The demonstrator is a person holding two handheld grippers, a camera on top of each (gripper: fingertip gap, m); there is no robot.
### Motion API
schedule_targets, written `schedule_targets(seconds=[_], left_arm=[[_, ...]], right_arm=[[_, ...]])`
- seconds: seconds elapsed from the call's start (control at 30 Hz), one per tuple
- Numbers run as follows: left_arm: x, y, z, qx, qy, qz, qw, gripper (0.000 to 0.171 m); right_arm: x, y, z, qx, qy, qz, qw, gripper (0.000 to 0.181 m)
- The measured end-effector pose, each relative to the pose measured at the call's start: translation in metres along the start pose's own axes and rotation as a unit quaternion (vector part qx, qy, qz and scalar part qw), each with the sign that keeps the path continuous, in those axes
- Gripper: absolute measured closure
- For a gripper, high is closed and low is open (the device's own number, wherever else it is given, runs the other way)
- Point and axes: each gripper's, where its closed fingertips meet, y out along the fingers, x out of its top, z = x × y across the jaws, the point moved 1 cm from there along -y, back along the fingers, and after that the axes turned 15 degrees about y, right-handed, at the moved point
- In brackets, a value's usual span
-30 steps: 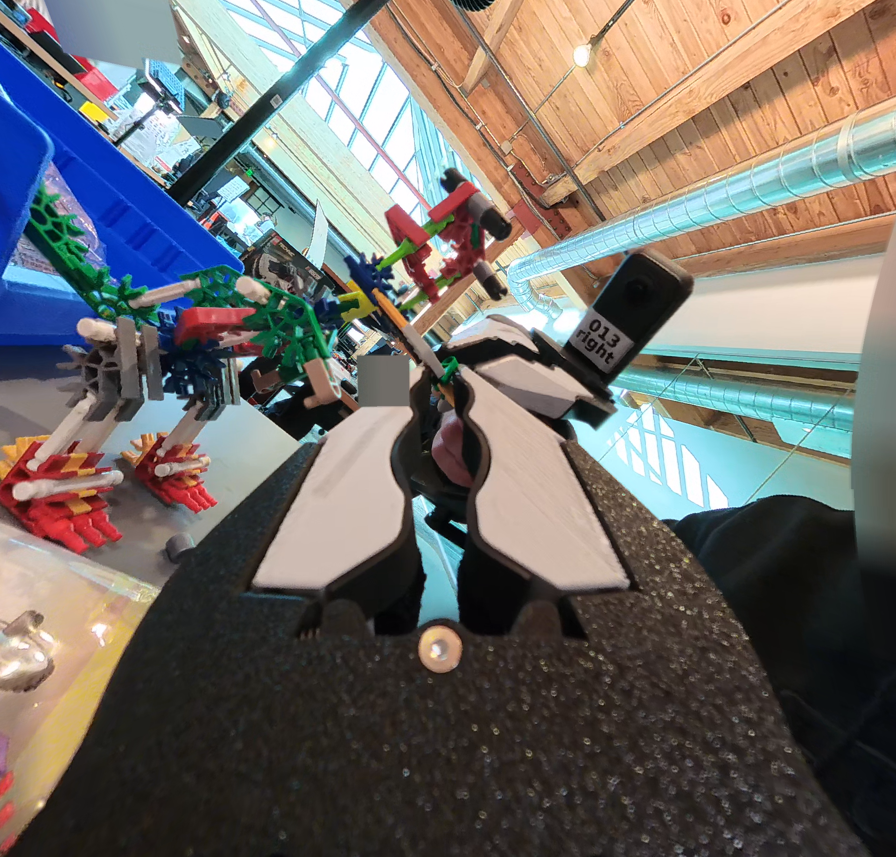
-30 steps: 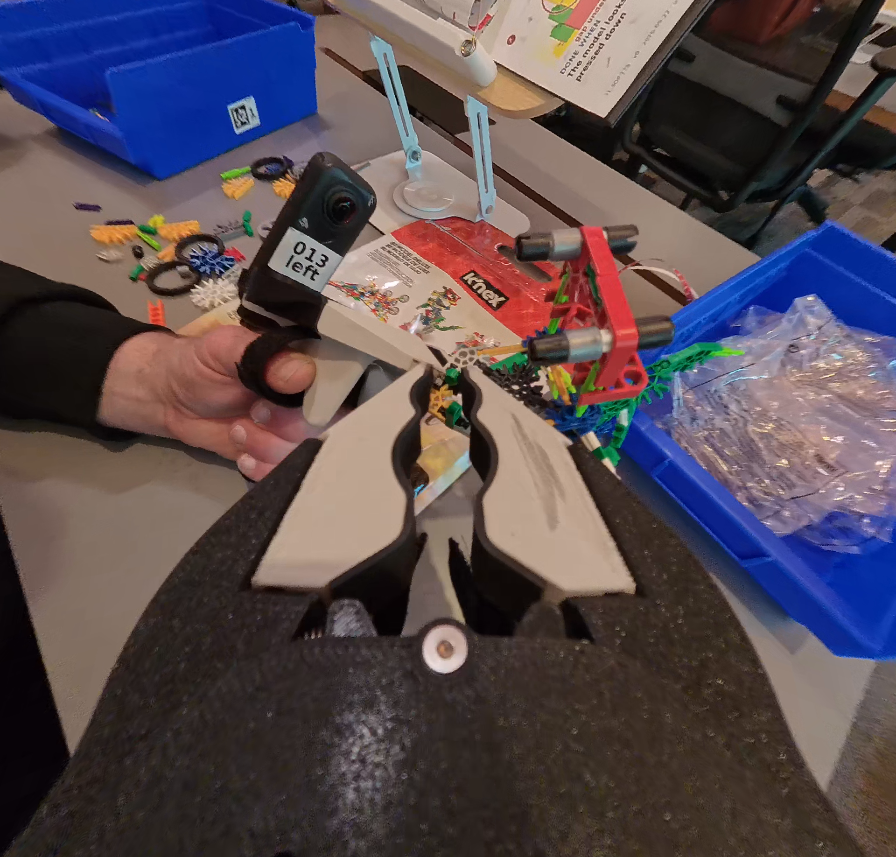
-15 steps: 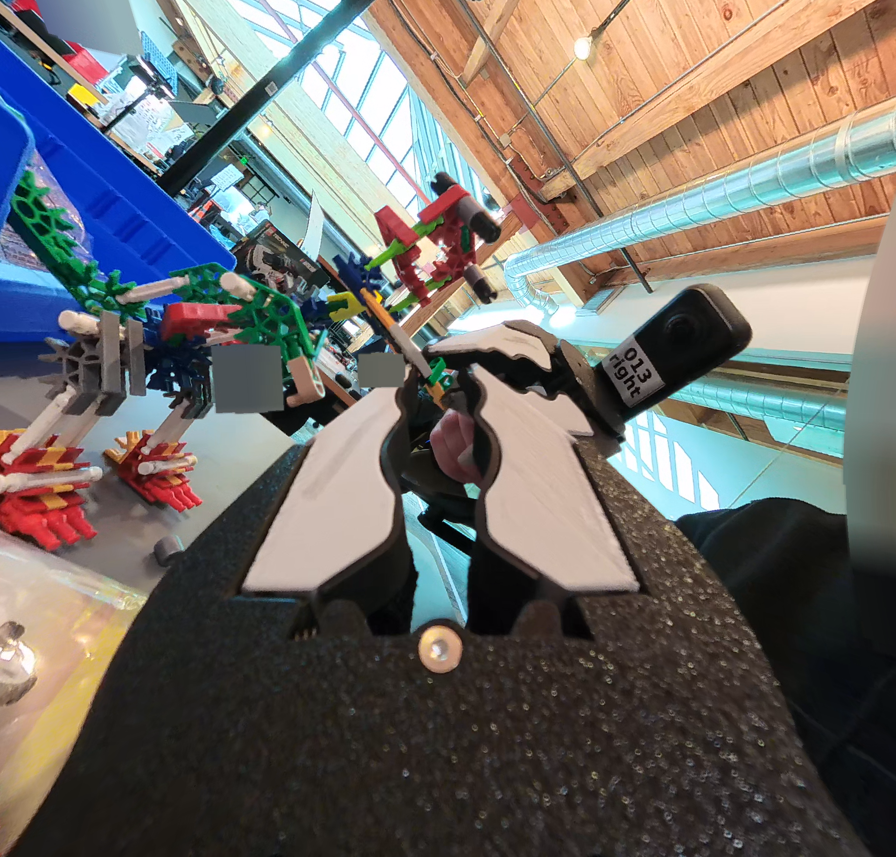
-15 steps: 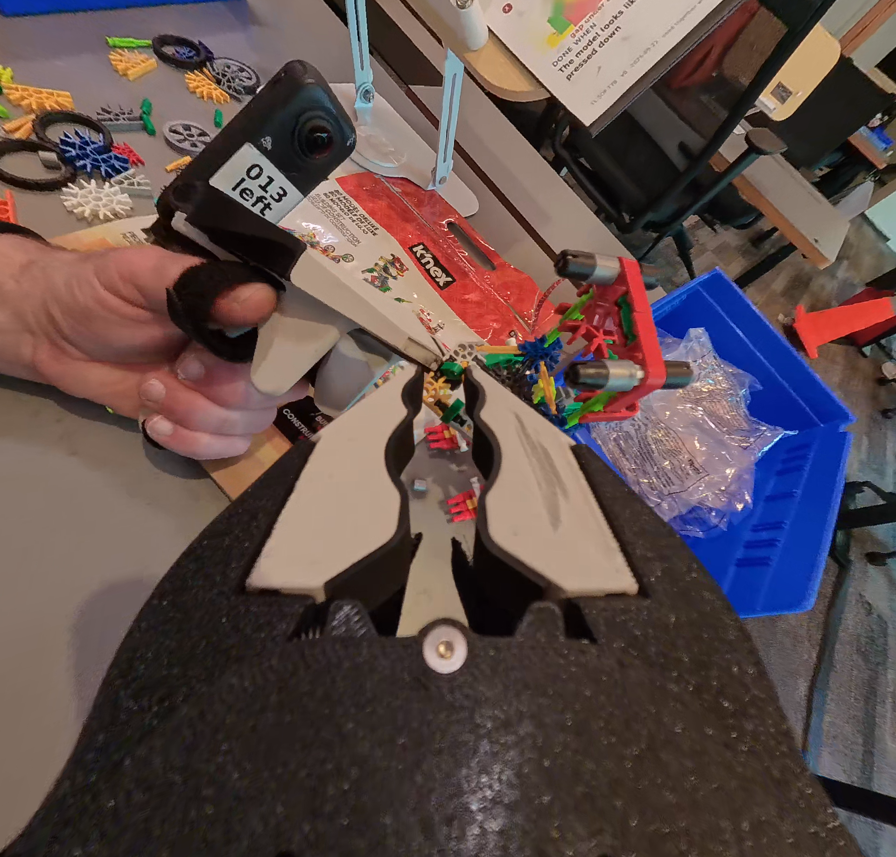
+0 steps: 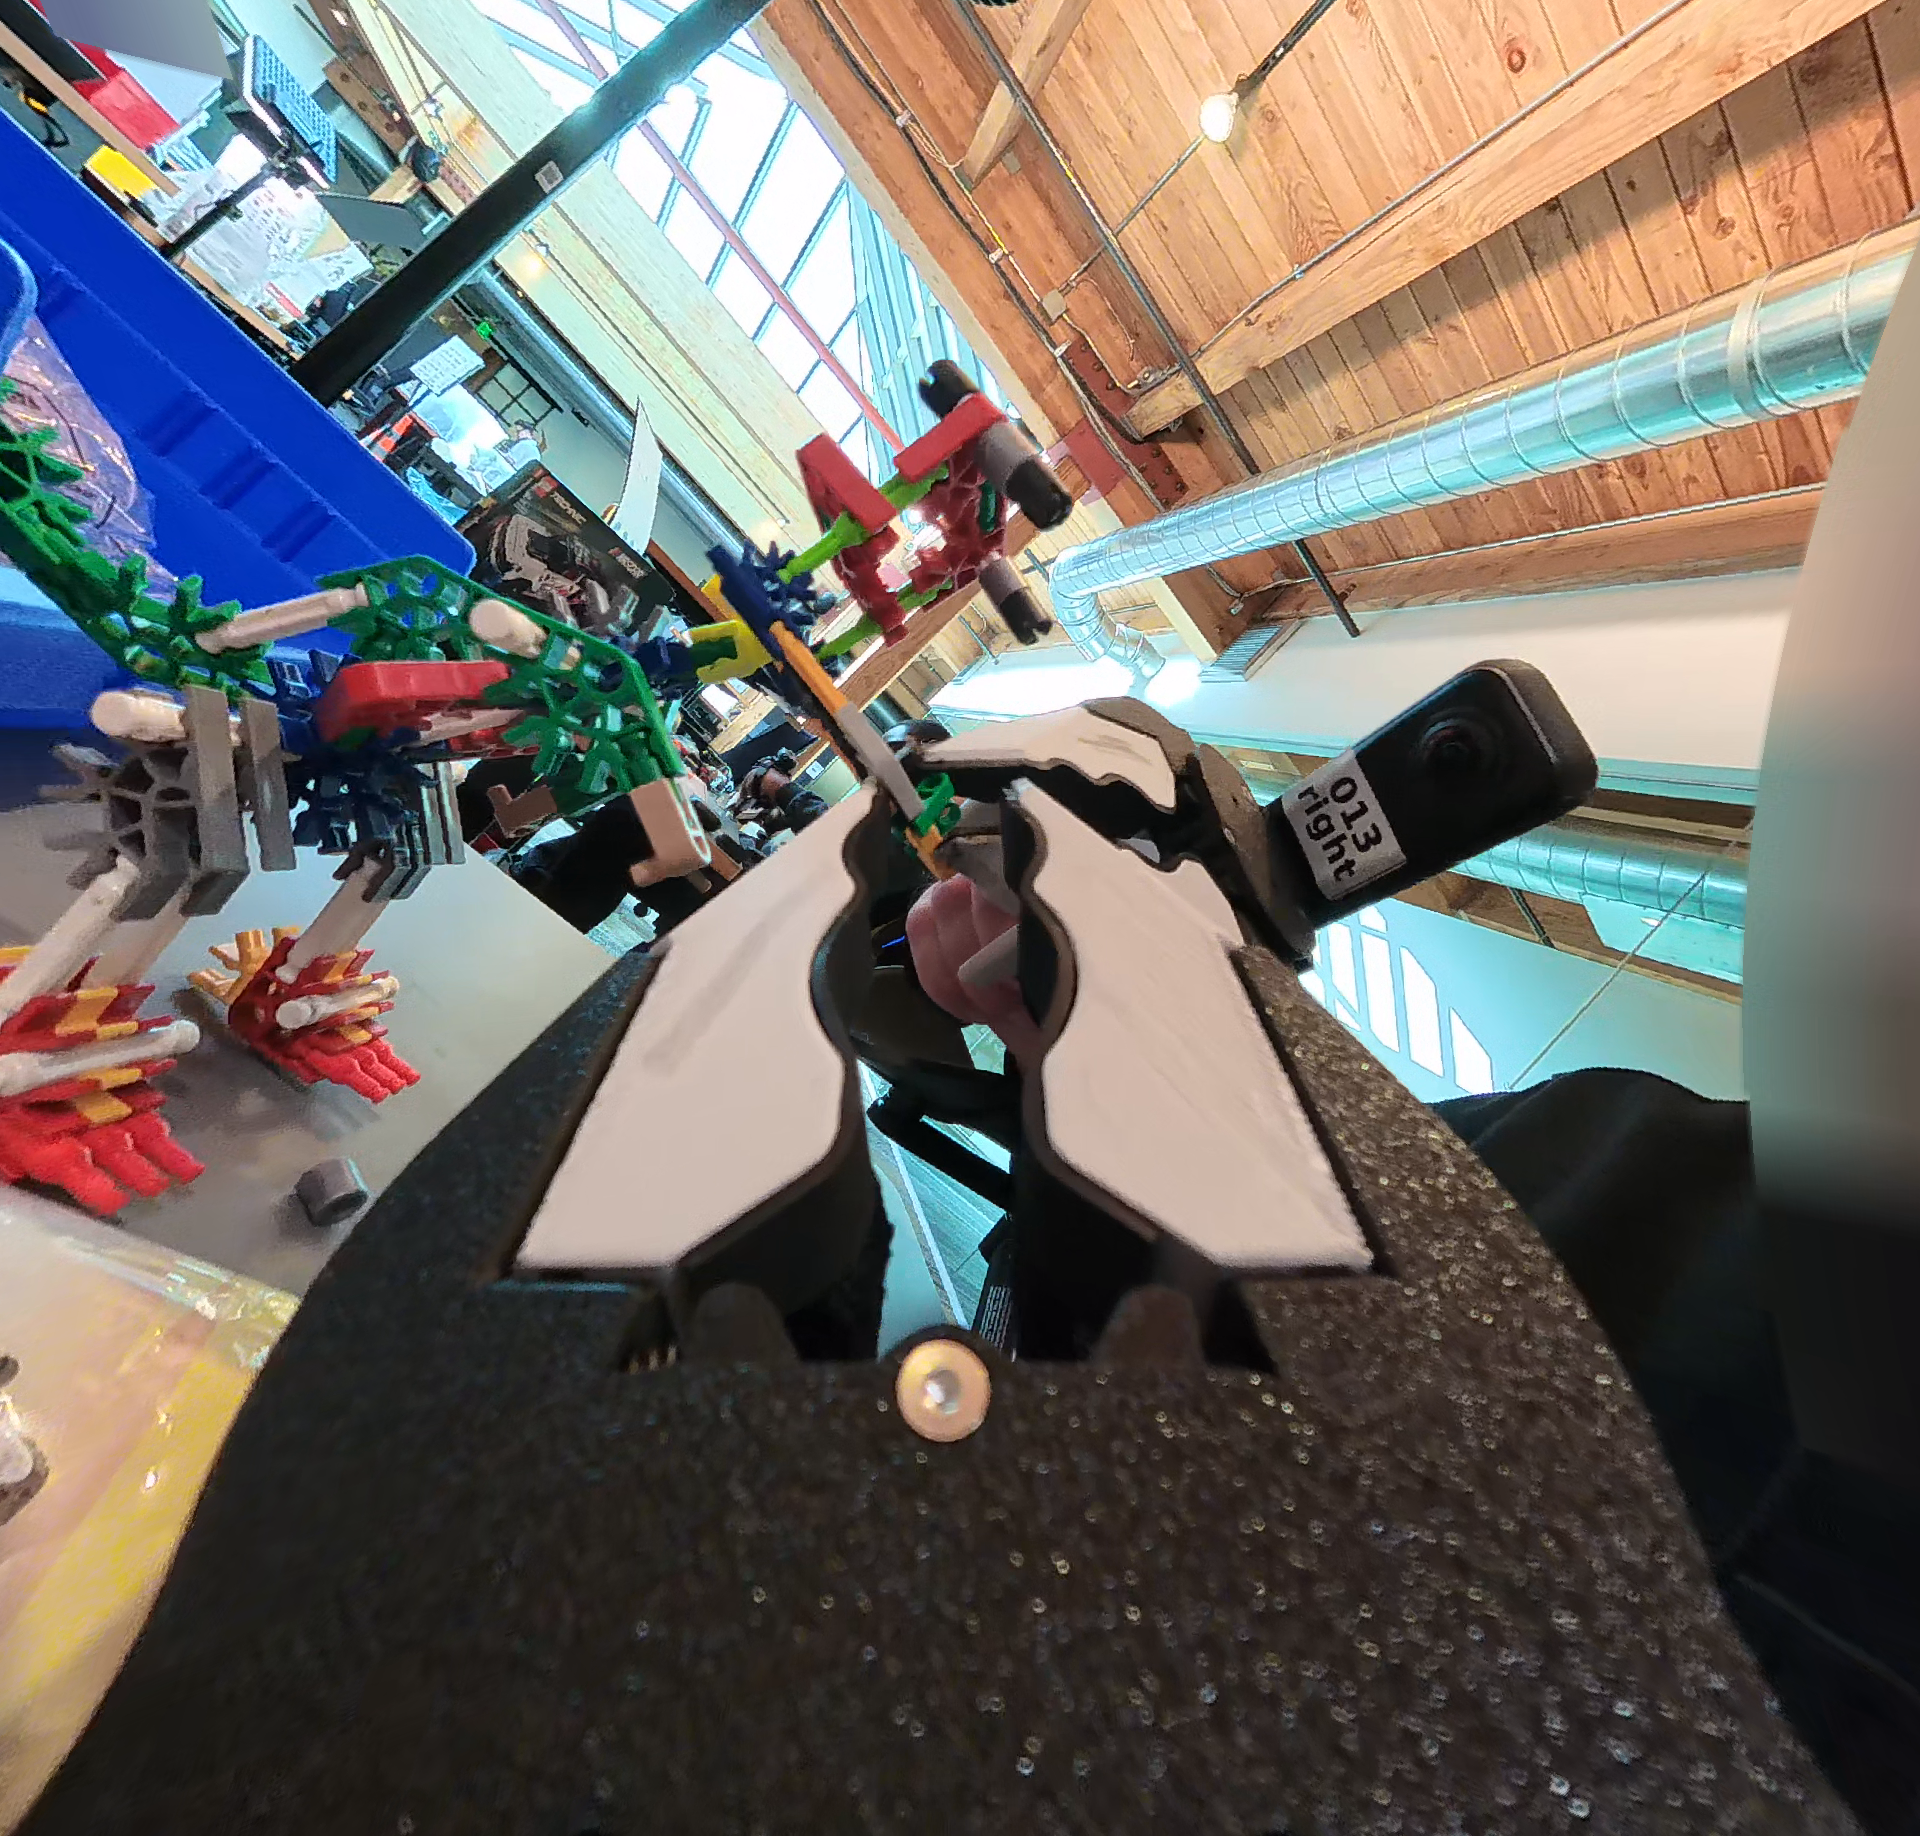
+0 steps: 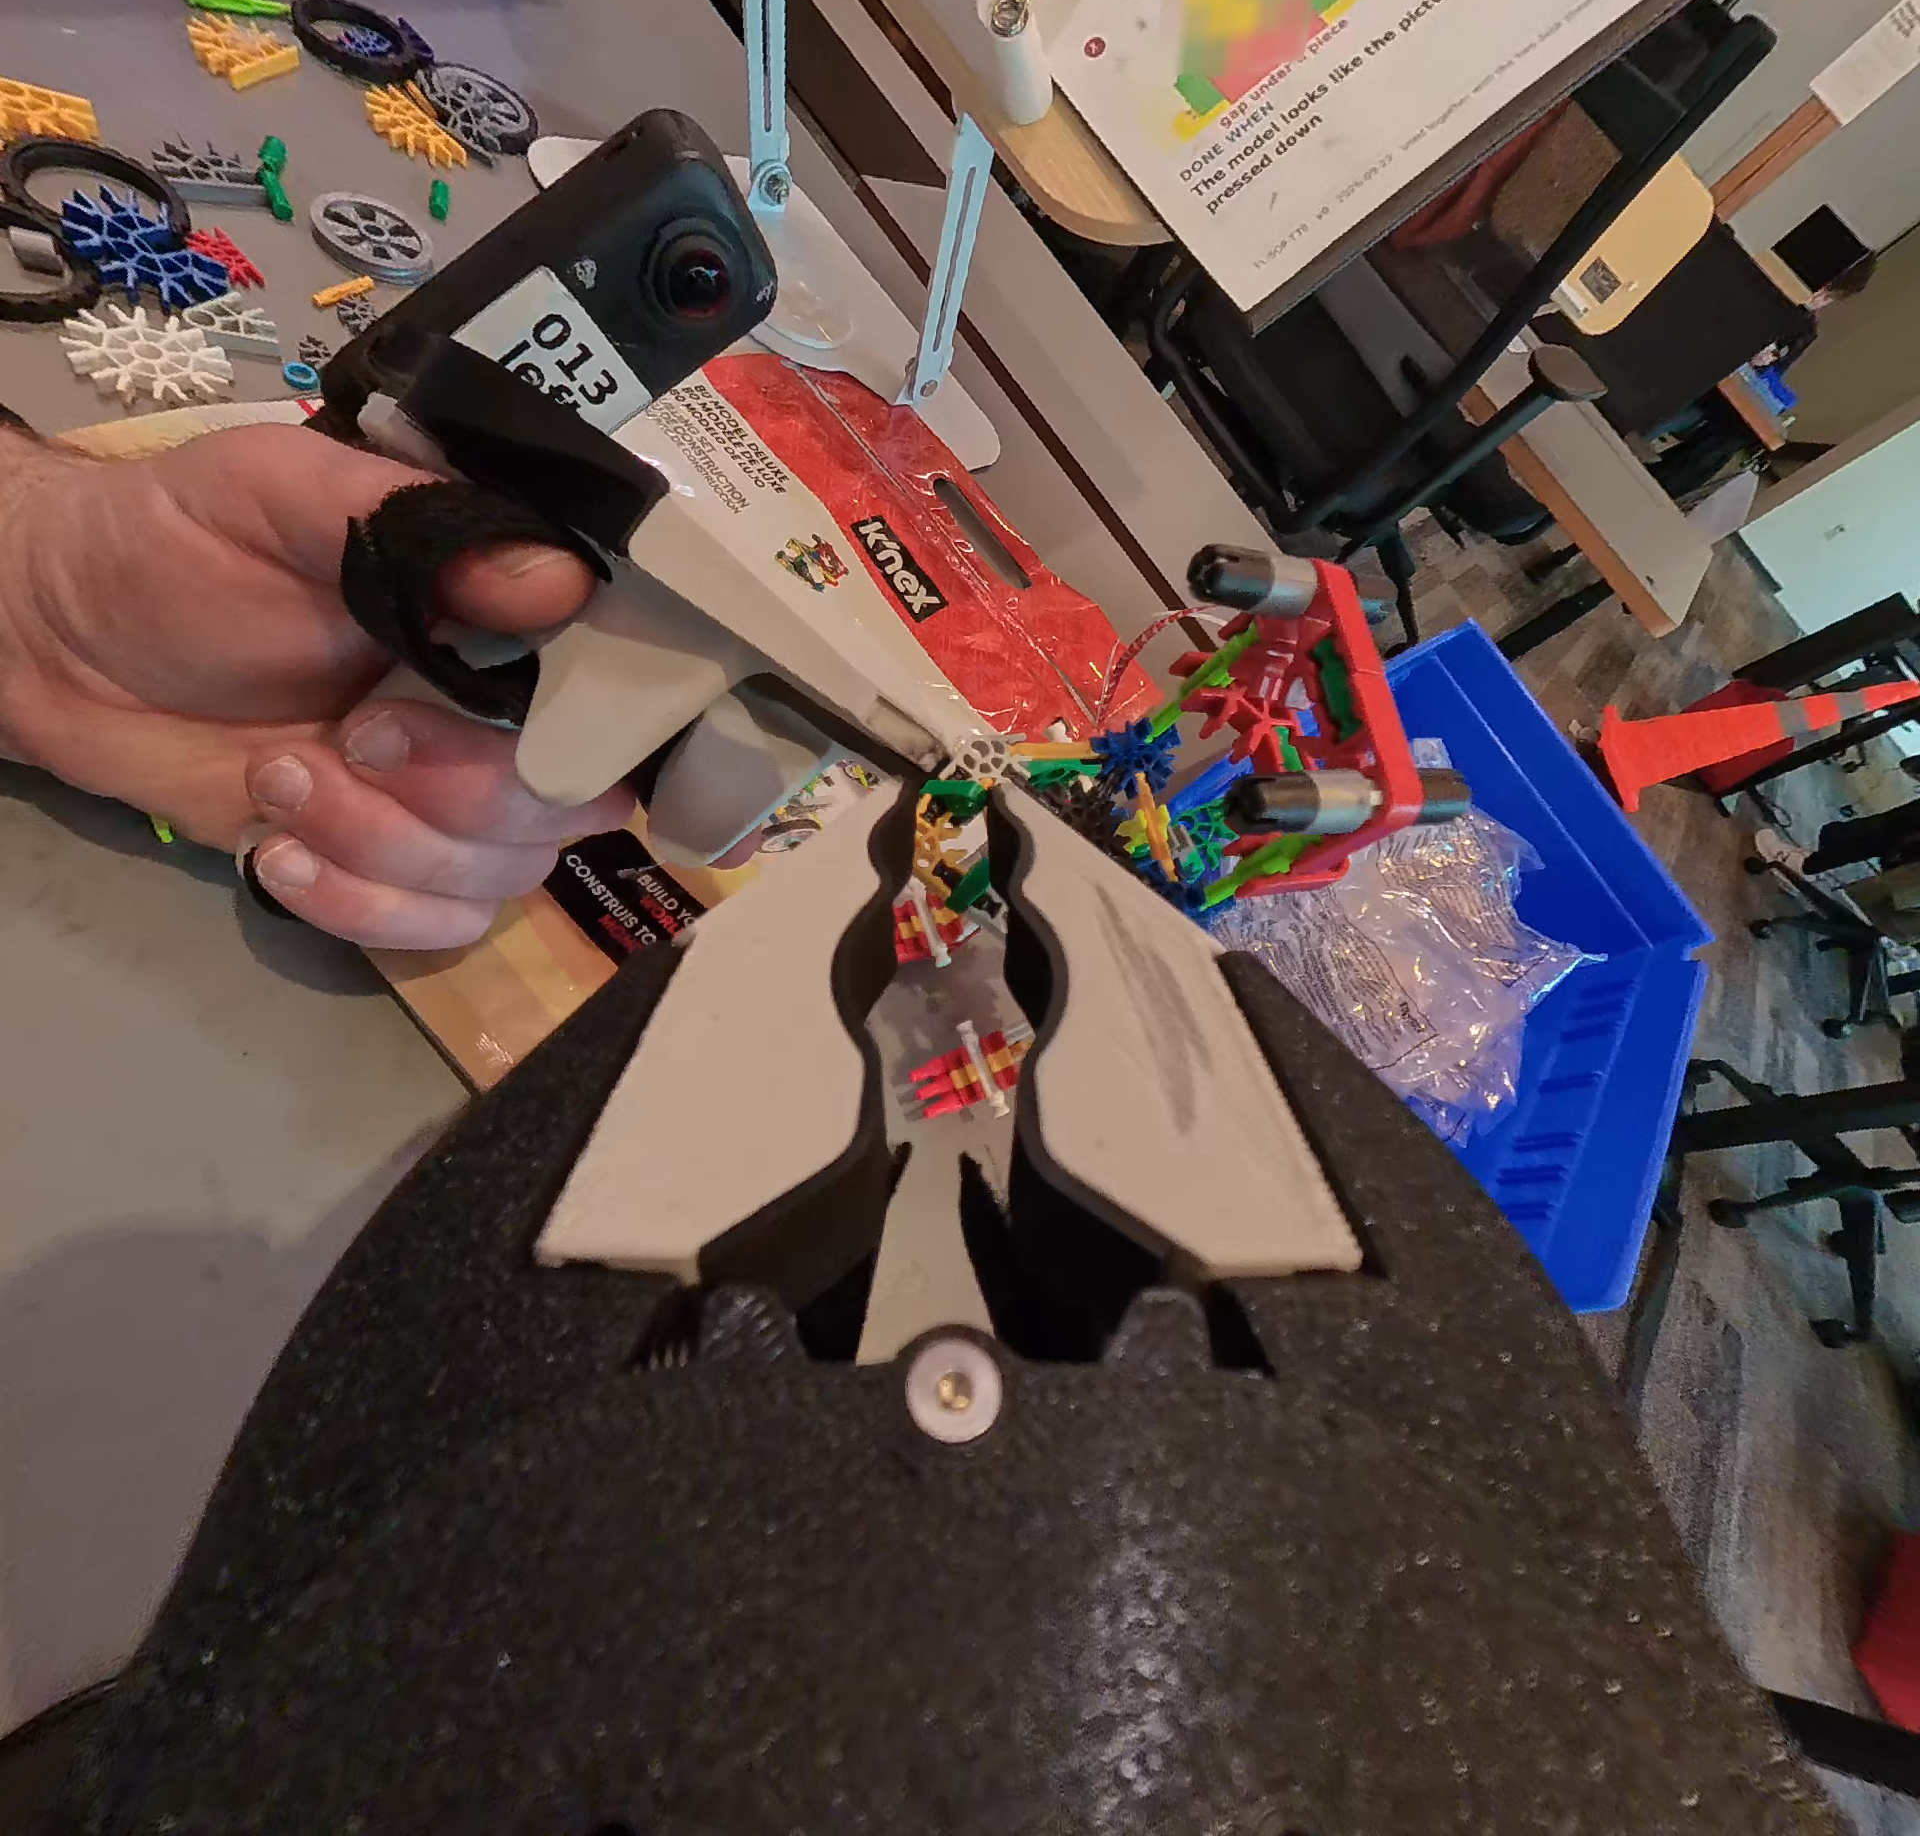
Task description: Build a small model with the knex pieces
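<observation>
A colourful construction-toy model point(image 5: 468, 685) stands on the grey table on red feet point(image 5: 312, 1017), and its neck rod carries a green clip point(image 5: 925, 810). My left gripper point(image 5: 940, 799) is open; the rod and clip stand between its fingers, close to the left pad. In the right wrist view my right gripper point(image 6: 951, 804) is shut on the green clip point(image 6: 957, 796). The left gripper point(image 6: 929, 753), held by a hand, reaches in from the left with its tip by a grey connector point(image 6: 986, 757). The model's red head frame point(image 6: 1320, 706) lies beyond.
A blue bin point(image 6: 1621, 955) holding a clear plastic bag point(image 6: 1403, 934) sits right of the model. A red toy package point(image 6: 935, 560) lies behind it, and loose pieces point(image 6: 156, 248) lie at the far left. A stand with a picture sheet point(image 6: 1299, 72) is at the back. The grippers are tip to tip, or close to it.
My left gripper's fingers have spread apart from nearly shut around the rod. My right gripper has swung so that its view now looks more to the right, still at the green clip.
</observation>
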Motion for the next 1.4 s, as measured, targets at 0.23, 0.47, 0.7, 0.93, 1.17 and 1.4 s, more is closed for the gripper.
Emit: schedule_targets(seconds=[0.23, 0.47, 0.7, 0.93, 1.17, 1.4], left_arm=[[-0.001, 0.000, 0.001, 0.005, 0.002, 0.006, 1.000, 0.158], [0.000, 0.000, 0.001, 0.005, 0.006, 0.008, 1.000, 0.158], [0.005, -0.003, 0.004, 0.010, 0.000, -0.006, 1.000, 0.161], [0.006, -0.003, 0.004, 0.006, -0.003, -0.007, 1.000, 0.160], [0.006, -0.002, 0.002, 0.005, -0.001, -0.001, 1.000, 0.158], [0.006, -0.001, -0.002, -0.008, -0.007, 0.010, 1.000, 0.157]], right_arm=[[0.001, -0.002, 0.000, -0.001, -0.011, 0.000, 1.000, 0.172], [0.001, -0.003, -0.001, -0.011, -0.028, 0.001, 1.000, 0.177], [0.003, -0.010, -0.005, -0.003, -0.015, -0.006, 1.000, 0.163], [-0.001, -0.014, -0.003, -0.003, -0.056, -0.003, 0.998, 0.161], [-0.005, -0.008, -0.007, -0.048, -0.150, 0.007, 0.987, 0.161], [-0.005, -0.009, -0.007, -0.039, -0.151, 0.005, 0.988, 0.168]])
